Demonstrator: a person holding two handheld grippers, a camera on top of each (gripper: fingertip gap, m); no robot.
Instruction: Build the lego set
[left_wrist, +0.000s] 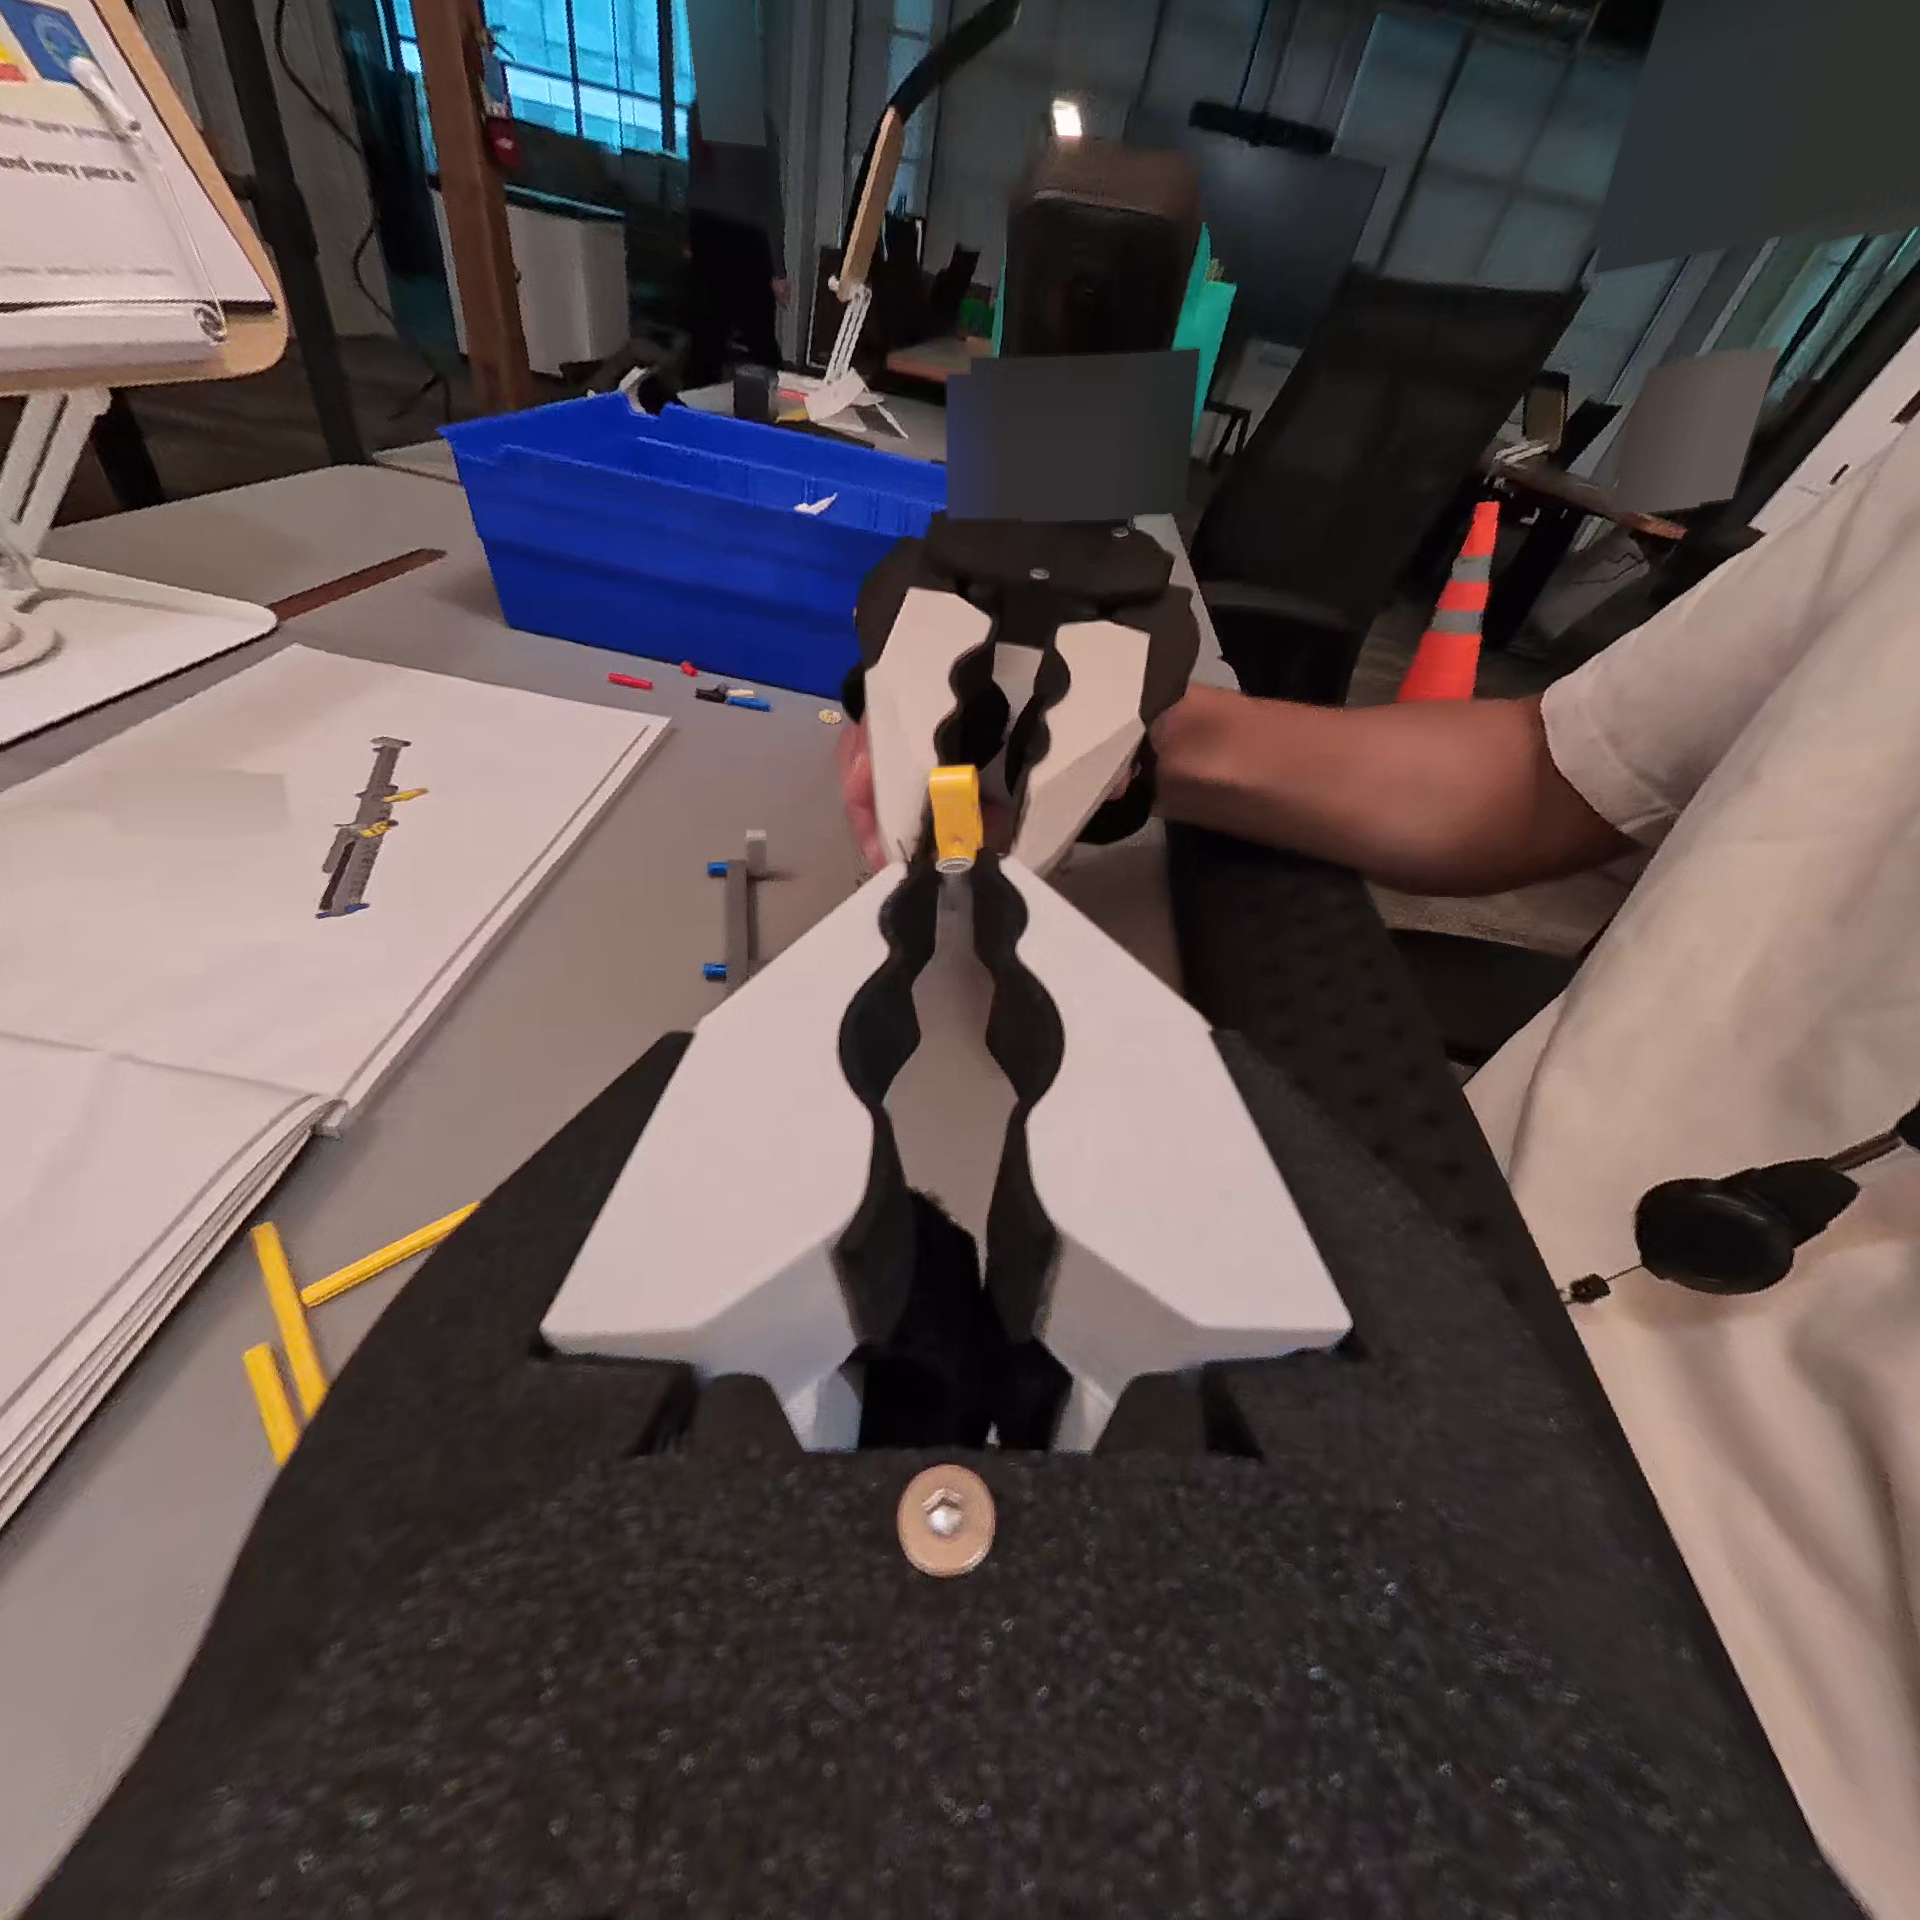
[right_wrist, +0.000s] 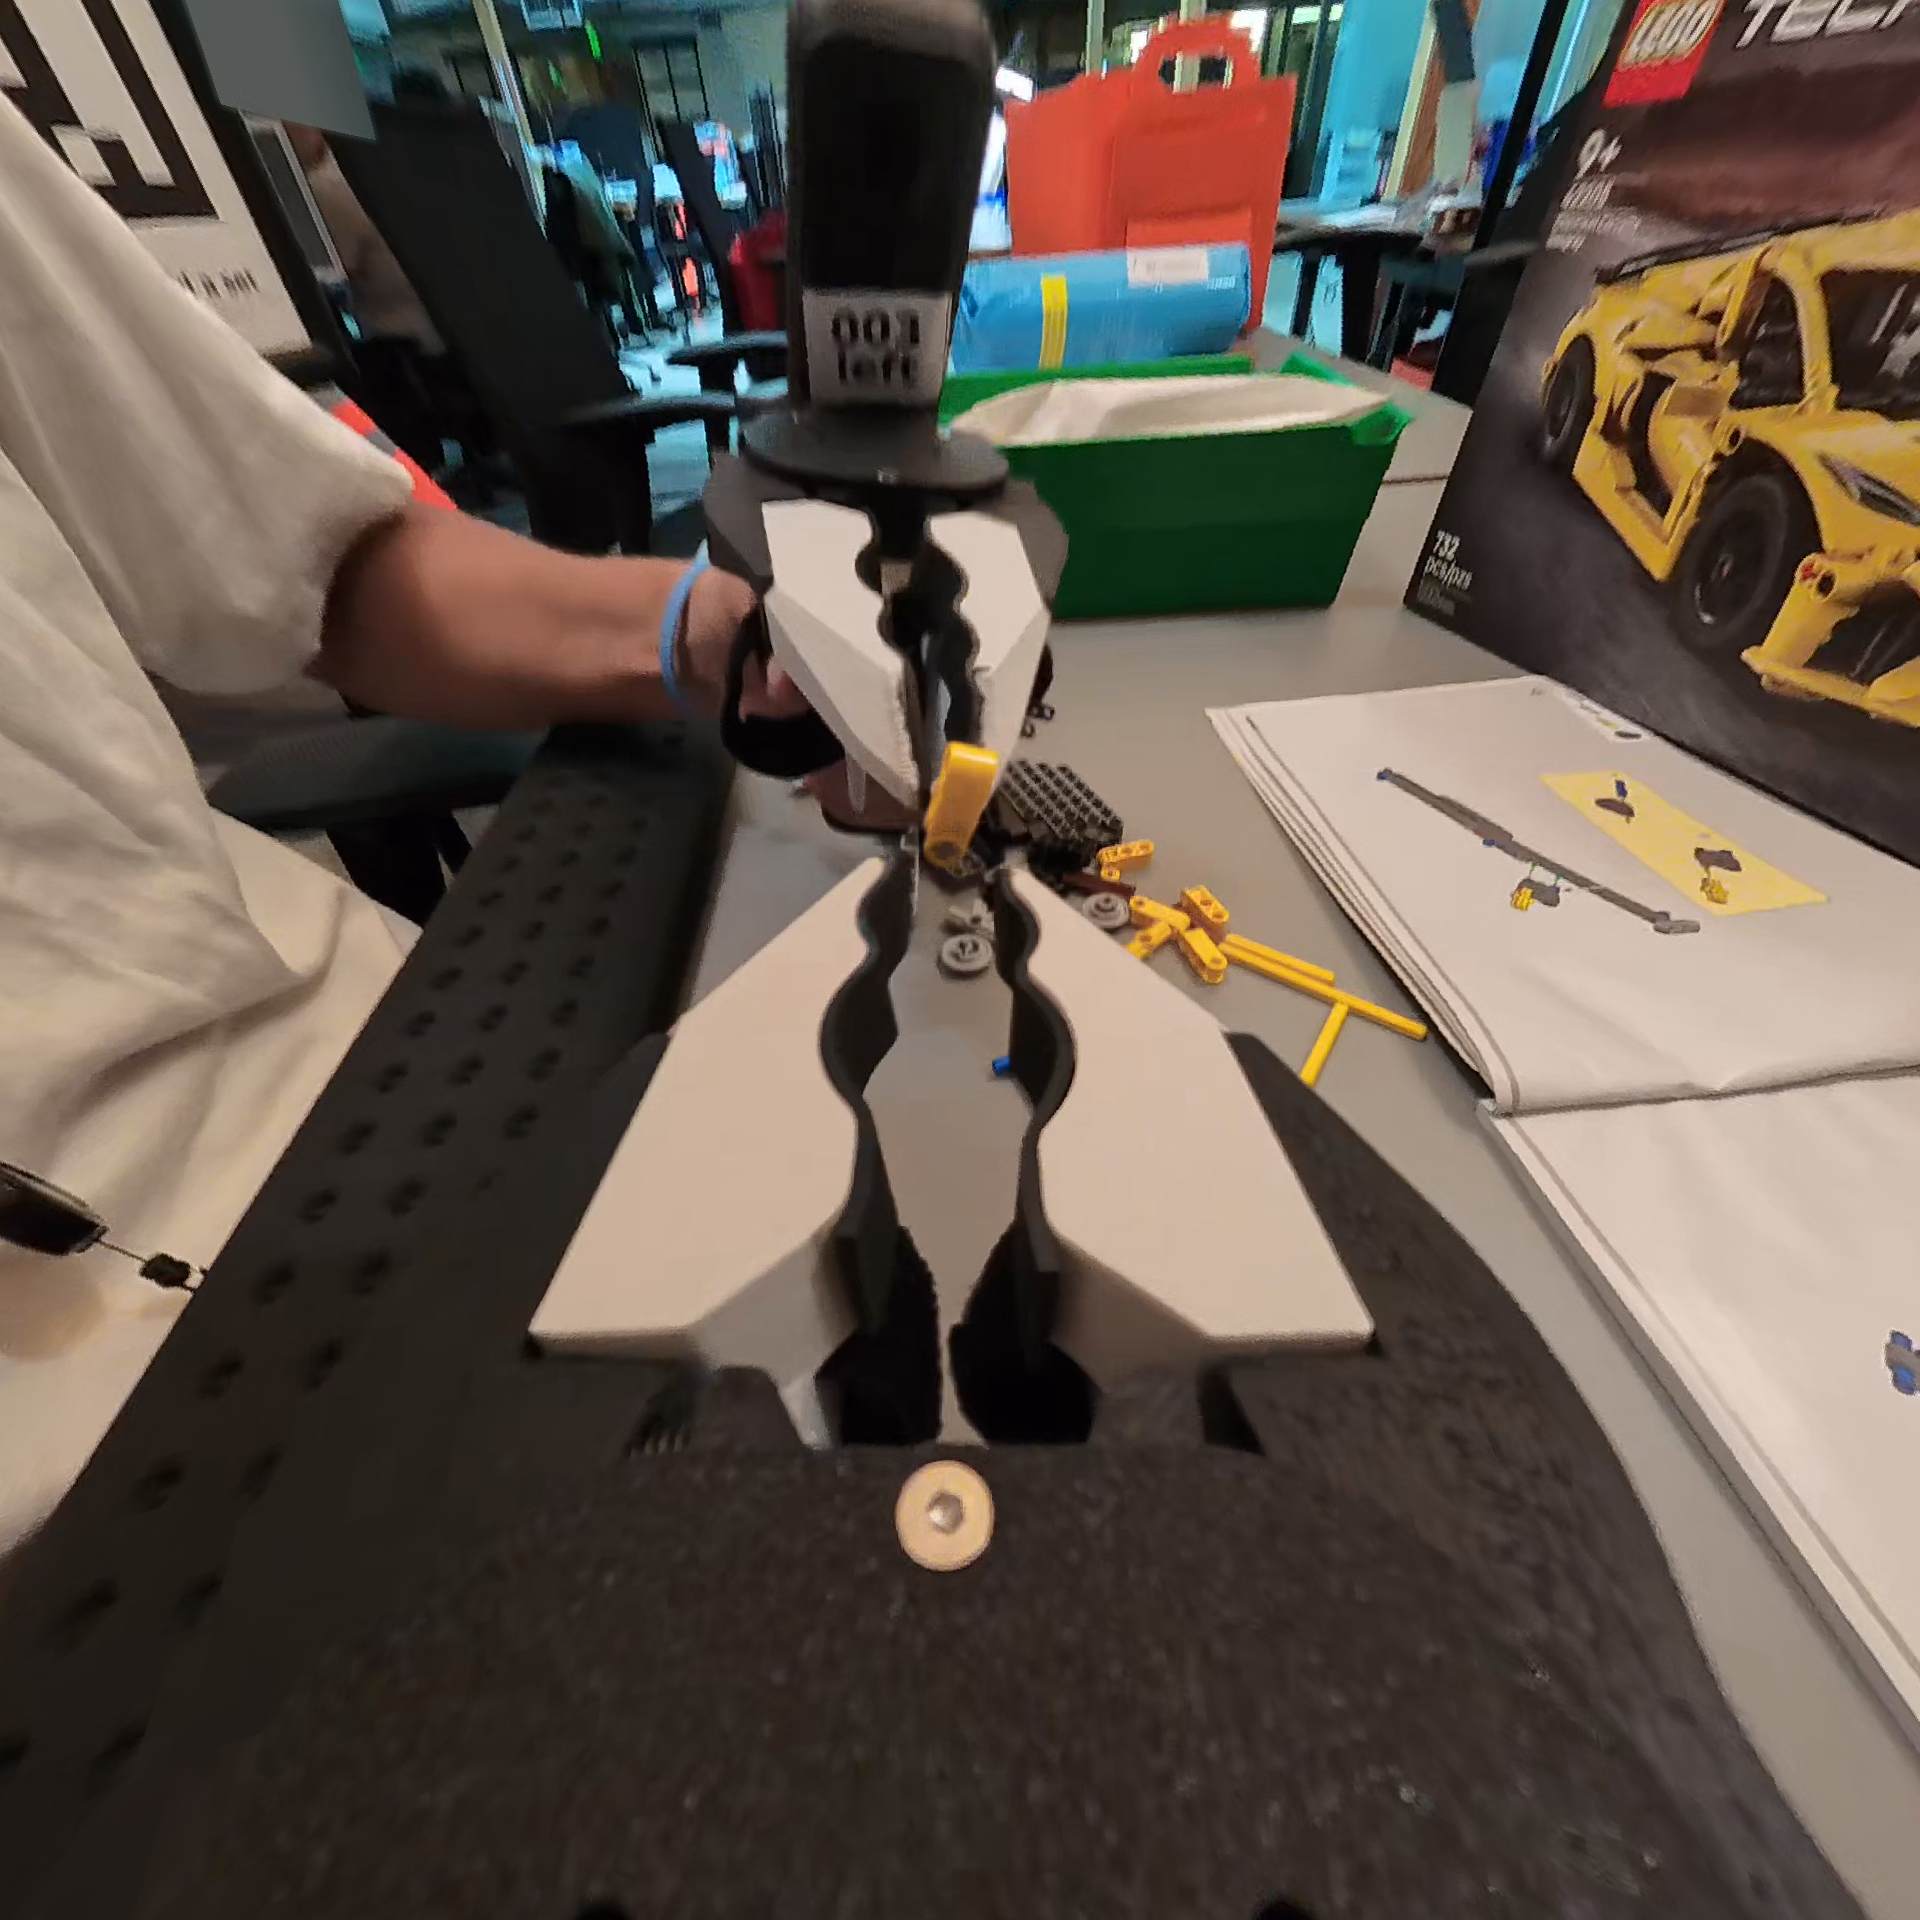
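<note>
The two grippers meet tip to tip above the grey table. In the left wrist view my left gripper (left_wrist: 951, 878) is shut on a short grey pin (left_wrist: 951, 891). Facing it, the right gripper (left_wrist: 961, 857) grips the lower end of a small yellow connector (left_wrist: 954, 805) that stands upright at its tips. The pin's end sits in the connector's lower hole. In the right wrist view my right gripper (right_wrist: 951, 871) has the yellow connector (right_wrist: 961, 795) at its tips, with the left gripper (right_wrist: 920, 784) shut just behind it.
On the left side lie an open instruction booklet (left_wrist: 312, 831), a grey beam with blue pins (left_wrist: 738, 914), yellow axles (left_wrist: 286, 1320) and a blue bin (left_wrist: 675, 520). On the right side are a pile of yellow and black pieces (right_wrist: 1174, 925), grey round pieces (right_wrist: 966, 951), a green bin (right_wrist: 1195, 520) and the set's box (right_wrist: 1714, 416). Only a small space, under 4 cm, lies between the two pairs of fingers.
</note>
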